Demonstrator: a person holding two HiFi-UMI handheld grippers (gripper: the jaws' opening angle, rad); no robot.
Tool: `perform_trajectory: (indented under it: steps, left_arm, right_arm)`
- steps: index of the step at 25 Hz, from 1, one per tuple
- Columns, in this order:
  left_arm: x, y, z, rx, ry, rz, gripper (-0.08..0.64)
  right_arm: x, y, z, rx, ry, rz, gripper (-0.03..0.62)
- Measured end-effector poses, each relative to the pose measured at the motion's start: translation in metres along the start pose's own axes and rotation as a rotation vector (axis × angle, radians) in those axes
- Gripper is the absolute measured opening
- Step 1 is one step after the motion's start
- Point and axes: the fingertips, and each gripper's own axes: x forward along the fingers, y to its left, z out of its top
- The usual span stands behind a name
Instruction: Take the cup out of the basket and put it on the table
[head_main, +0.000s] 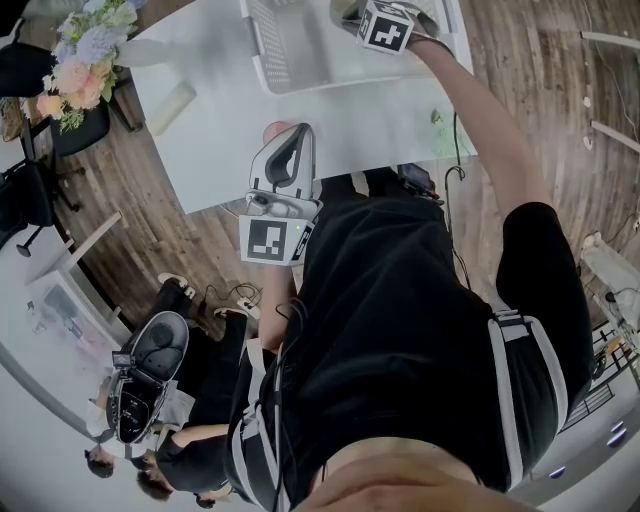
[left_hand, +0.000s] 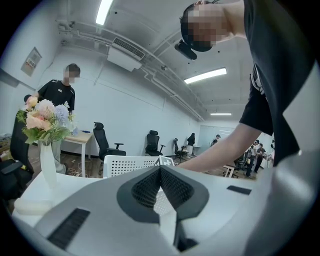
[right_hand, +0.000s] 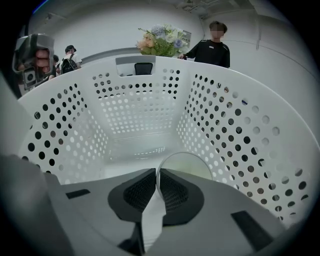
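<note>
A white perforated basket (head_main: 290, 45) stands at the far side of the white table (head_main: 220, 130). In the right gripper view I look into the basket (right_hand: 140, 100), where a pale translucent cup (right_hand: 187, 165) stands near the right wall. My right gripper (right_hand: 157, 182) is shut on the cup's rim, one pad inside the wall and one outside. In the head view only its marker cube (head_main: 385, 27) shows above the basket. My left gripper (head_main: 297, 135) hovers at the table's near edge; its pads meet with nothing between them (left_hand: 160, 172).
A vase of flowers (head_main: 85, 60) stands at the table's left corner (left_hand: 45, 122), with a pale rolled object (head_main: 170, 105) near it. A person in black (right_hand: 212, 47) stands beyond the basket. Office chairs (left_hand: 105, 142) and more people are farther back.
</note>
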Motion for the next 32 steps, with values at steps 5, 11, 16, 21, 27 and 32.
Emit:
perform_trajectory:
  steps: [5, 11, 16, 21, 27, 32]
  left_arm:
    - [0.000, -0.001, -0.002, 0.004, 0.005, -0.007, 0.021]
    - [-0.001, -0.009, 0.002, 0.016, -0.003, -0.019, 0.021]
    - [-0.004, -0.015, 0.008, 0.031, -0.019, -0.030, 0.021]
    - [-0.008, -0.030, 0.012, 0.045, -0.037, -0.042, 0.021]
    - [-0.013, -0.040, 0.017, 0.053, -0.059, -0.060, 0.021]
    - [-0.016, -0.052, 0.017, 0.067, -0.066, -0.084, 0.021]
  right_arm:
    - [-0.006, 0.006, 0.005, -0.001, -0.017, 0.012, 0.041]
    - [-0.027, 0.006, 0.019, 0.005, -0.064, -0.007, 0.040]
    - [-0.058, 0.007, 0.040, 0.014, -0.131, -0.037, 0.040]
    - [-0.104, 0.015, 0.061, -0.007, -0.206, -0.075, 0.040]
    - [-0.154, 0.031, 0.090, -0.044, -0.293, -0.113, 0.040]
    - [-0.188, 0.049, 0.102, -0.072, -0.328, -0.144, 0.038]
